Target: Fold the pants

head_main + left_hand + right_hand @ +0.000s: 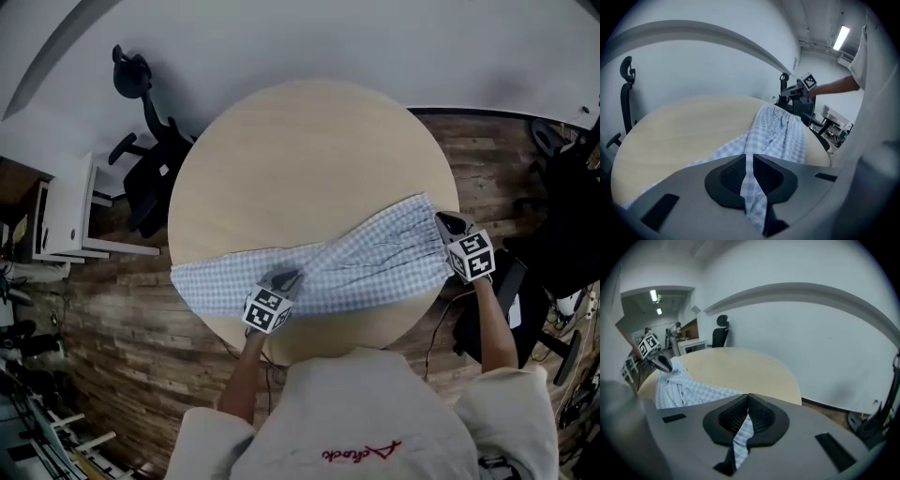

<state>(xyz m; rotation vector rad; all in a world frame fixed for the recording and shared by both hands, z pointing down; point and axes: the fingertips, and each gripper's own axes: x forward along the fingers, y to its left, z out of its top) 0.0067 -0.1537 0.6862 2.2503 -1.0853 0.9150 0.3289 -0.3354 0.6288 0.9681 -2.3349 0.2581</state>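
Note:
Blue-and-white checked pants [347,262] lie stretched across the near half of the round wooden table [300,150], one end drooping over its left edge. My left gripper [284,279] is shut on the cloth near the pants' middle, and the fabric [752,187] runs between its pads. My right gripper [448,225] is shut on the pants' right end at the table's right edge, with a strip of cloth [742,432] pinched between its pads. From the left gripper view the right gripper [790,93] shows at the far end of the pants [780,133].
A black office chair [150,159] stands at the table's far left, beside a white cabinet [70,211]. Another dark chair [572,216] and cables sit at the right on the wooden floor. The far half of the table top is bare wood.

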